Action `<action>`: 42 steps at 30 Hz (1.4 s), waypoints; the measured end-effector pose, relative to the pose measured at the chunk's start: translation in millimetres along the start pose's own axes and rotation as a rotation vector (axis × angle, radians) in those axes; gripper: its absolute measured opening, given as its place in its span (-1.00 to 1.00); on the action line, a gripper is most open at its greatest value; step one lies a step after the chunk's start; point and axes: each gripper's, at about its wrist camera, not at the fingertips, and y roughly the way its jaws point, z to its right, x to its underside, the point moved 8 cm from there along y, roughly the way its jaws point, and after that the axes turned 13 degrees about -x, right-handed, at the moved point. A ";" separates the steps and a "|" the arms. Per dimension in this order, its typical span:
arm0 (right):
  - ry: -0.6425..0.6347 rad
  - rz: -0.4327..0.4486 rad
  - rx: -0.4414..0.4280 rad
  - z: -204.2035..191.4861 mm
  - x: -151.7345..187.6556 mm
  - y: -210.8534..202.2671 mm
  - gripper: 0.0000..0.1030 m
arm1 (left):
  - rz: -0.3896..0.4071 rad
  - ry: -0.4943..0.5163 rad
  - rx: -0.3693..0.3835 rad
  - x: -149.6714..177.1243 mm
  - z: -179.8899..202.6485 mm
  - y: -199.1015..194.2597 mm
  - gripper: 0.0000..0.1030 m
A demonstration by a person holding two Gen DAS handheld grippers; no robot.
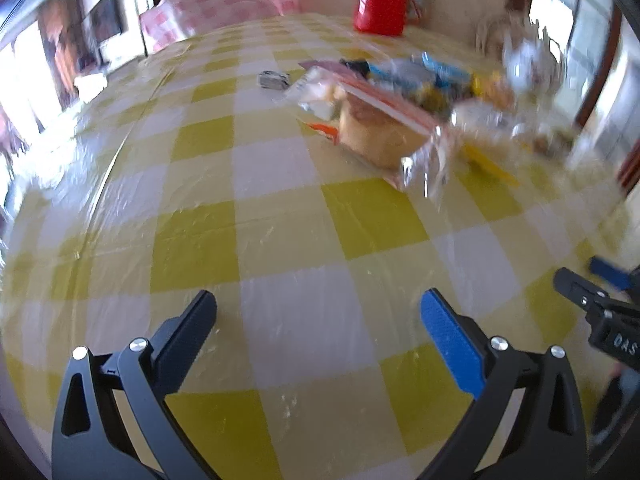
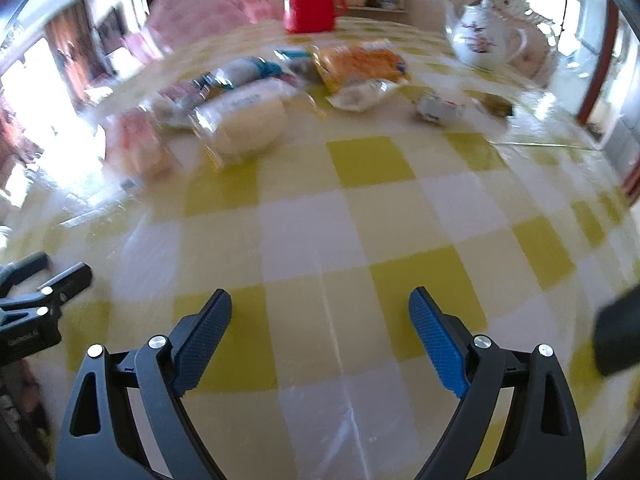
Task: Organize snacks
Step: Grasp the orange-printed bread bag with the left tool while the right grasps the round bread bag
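Snack packets [image 2: 256,104] lie heaped on the checked tabletop [image 2: 360,216]: light, crinkly, slippery; pinch a sealed edge. Both tongs, left [image 1: 318,306] and right [image 2: 320,304], gape wide, empty.

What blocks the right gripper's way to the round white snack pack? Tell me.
Nothing visible. Only bare checked tablecloth lies between the open right gripper and the white snack pack; the other snacks sit beside and behind it.
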 end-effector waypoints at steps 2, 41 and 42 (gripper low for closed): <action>-0.023 0.065 -0.026 0.0 -26.3 -6.5 0.69 | 0.016 -0.081 0.052 -0.5 -7.2 -5.4 0.97; -0.307 -0.110 -0.157 -42.0 -87.4 127.6 0.52 | -0.037 -0.097 -0.114 -103.7 56.7 68.7 0.26; -0.302 -0.090 -0.174 -43.2 -96.5 119.0 0.34 | -0.027 -0.084 -0.133 -104.6 54.2 67.8 -0.01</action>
